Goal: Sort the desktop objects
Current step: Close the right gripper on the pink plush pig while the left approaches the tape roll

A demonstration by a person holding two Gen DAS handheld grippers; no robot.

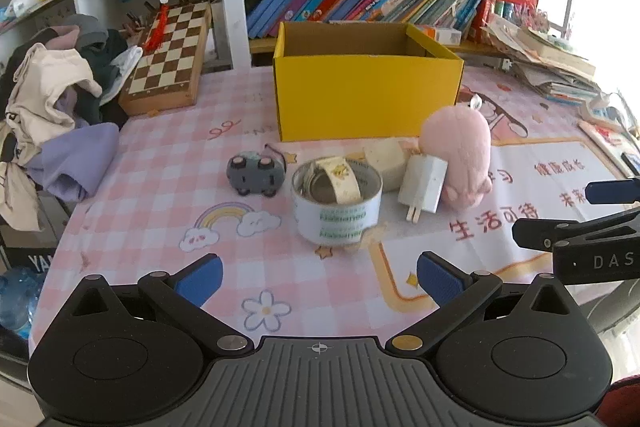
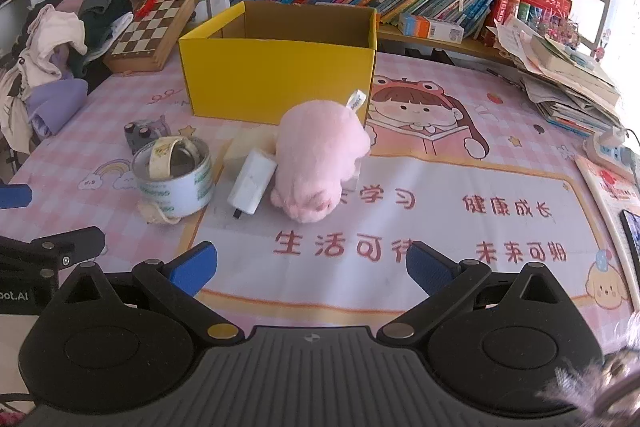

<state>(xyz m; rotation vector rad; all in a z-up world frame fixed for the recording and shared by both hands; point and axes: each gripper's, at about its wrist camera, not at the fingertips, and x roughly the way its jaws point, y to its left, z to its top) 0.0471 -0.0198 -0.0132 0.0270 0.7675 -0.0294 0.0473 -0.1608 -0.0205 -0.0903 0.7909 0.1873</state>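
Both my grippers (image 1: 318,281) (image 2: 312,269) gape empty; the plush (image 2: 316,159) looks light and squashy, best pinched across its body.

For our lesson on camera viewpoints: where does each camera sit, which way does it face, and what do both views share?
Left wrist: sits behind the open left gripper, facing the tape roll; the right gripper shows at its right edge.
Right wrist: sits behind the open right gripper, facing the pink plush.
Shared: yellow box, white charger, plush, tape.
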